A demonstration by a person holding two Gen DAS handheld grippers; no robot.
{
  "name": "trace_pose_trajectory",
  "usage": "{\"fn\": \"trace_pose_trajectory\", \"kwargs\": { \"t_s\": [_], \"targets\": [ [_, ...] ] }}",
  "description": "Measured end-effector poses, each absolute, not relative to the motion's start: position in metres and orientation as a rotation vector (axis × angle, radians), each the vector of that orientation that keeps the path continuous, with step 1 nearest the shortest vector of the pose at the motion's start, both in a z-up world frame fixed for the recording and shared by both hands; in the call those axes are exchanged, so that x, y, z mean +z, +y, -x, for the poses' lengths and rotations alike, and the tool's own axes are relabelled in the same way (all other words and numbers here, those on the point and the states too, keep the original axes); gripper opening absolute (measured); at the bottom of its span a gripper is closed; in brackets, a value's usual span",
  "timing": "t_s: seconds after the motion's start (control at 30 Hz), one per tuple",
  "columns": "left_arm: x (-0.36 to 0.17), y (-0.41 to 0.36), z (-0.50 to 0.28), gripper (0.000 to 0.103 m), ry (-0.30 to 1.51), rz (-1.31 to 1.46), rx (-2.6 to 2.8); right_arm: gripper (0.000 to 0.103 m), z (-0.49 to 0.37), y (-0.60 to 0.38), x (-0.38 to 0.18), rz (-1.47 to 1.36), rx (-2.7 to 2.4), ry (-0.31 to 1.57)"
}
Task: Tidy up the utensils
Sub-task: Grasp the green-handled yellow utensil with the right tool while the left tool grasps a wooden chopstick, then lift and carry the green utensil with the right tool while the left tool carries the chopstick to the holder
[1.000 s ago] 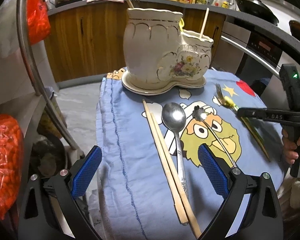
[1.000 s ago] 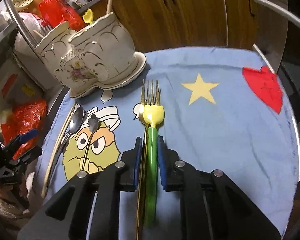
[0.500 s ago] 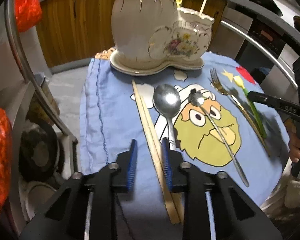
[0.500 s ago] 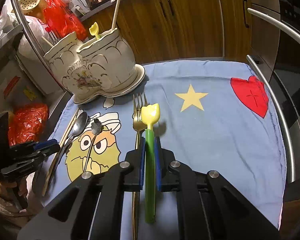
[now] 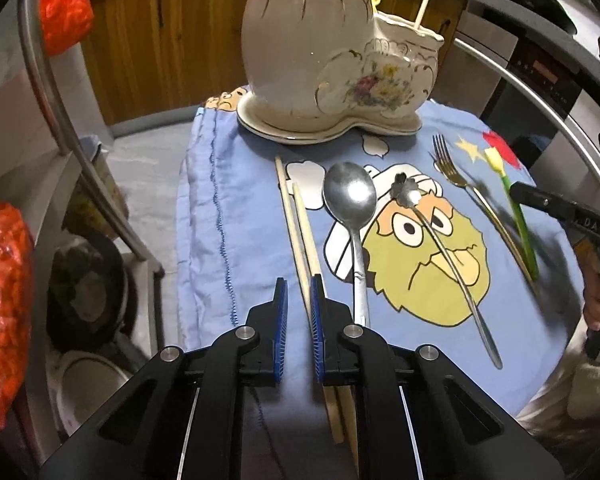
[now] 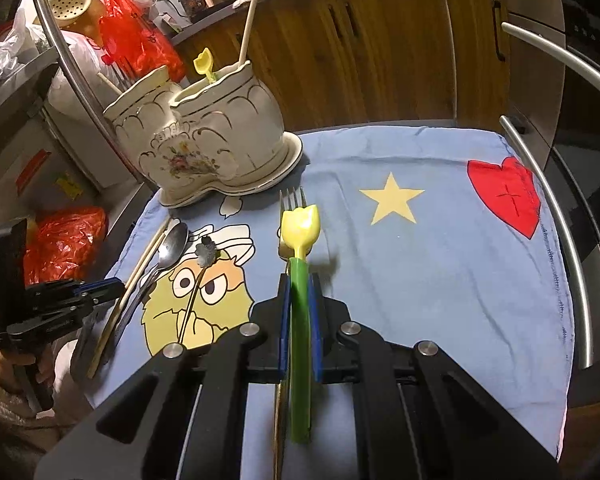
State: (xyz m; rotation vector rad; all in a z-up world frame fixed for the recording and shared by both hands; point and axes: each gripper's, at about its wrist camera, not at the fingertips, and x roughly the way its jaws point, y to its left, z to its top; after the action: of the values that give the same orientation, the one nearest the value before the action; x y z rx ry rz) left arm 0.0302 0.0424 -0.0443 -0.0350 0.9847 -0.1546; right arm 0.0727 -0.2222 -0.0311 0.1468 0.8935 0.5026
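Observation:
My right gripper (image 6: 299, 292) is shut on a green-handled yellow tulip spoon (image 6: 300, 226) and holds it above the blue cloth; the spoon also shows in the left wrist view (image 5: 516, 210). A gold fork (image 6: 293, 204) lies under it. My left gripper (image 5: 298, 304) is nearly closed with a narrow gap and nothing between the pads, just left of the wooden chopsticks (image 5: 300, 224). A steel spoon (image 5: 352, 204) and a flower-ended stirrer (image 5: 440, 240) lie beside them. The cream ceramic utensil holder (image 5: 324, 52) stands at the back and holds several utensils.
The blue cartoon cloth (image 6: 440, 264) covers a small table with metal rails around it (image 6: 556, 216). Red plastic bags (image 5: 4, 300) hang at the left. Wooden cabinets (image 6: 380, 48) and an oven stand behind.
My left gripper has closed from wide open to a narrow gap and dropped beside the chopsticks. My right gripper has lifted the tulip spoon off the cloth.

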Motion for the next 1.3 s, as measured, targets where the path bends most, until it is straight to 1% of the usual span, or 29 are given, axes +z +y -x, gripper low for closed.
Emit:
{"fn": "trace_pose_trajectory", "kwargs": {
  "t_s": [0.3,0.43,0.53,0.67,0.97,1.0,1.03,1.07,1.2,1.3],
  "targets": [
    [-0.047,0.03,-0.046,0.012,1.009,-0.007,-0.163,0.009,-0.07,-0.221,-0.028,-0.137,0.511,0.885],
    [-0.047,0.032,-0.041,0.008,1.017,-0.008,-0.173,0.009,-0.066,-0.223,-0.024,-0.129,0.516,0.871],
    [-0.047,0.036,-0.034,0.007,1.017,0.02,-0.19,0.009,-0.064,-0.223,-0.022,-0.131,0.523,0.862],
    [-0.043,0.037,-0.024,0.007,1.003,0.029,-0.212,0.009,-0.063,-0.22,-0.02,-0.127,0.534,0.853],
    [-0.017,0.044,-0.003,0.006,0.918,0.058,-0.256,0.008,-0.061,-0.212,-0.014,-0.129,0.55,0.84],
    [-0.013,0.045,-0.002,0.006,0.905,0.064,-0.265,0.007,-0.061,-0.211,-0.013,-0.129,0.551,0.839],
    [-0.009,0.044,0.0,0.006,0.892,0.064,-0.27,0.002,-0.061,-0.21,-0.013,-0.13,0.554,0.838],
    [-0.006,0.044,0.001,0.006,0.881,0.064,-0.275,0.0,-0.061,-0.209,-0.011,-0.129,0.558,0.835],
    [0.001,0.043,0.002,0.006,0.857,0.053,-0.277,0.0,-0.061,-0.202,-0.011,-0.083,0.548,0.836],
    [-0.004,0.045,0.002,0.006,0.868,0.058,-0.279,0.0,-0.068,-0.203,-0.022,-0.102,0.532,0.881]
  ]
}}
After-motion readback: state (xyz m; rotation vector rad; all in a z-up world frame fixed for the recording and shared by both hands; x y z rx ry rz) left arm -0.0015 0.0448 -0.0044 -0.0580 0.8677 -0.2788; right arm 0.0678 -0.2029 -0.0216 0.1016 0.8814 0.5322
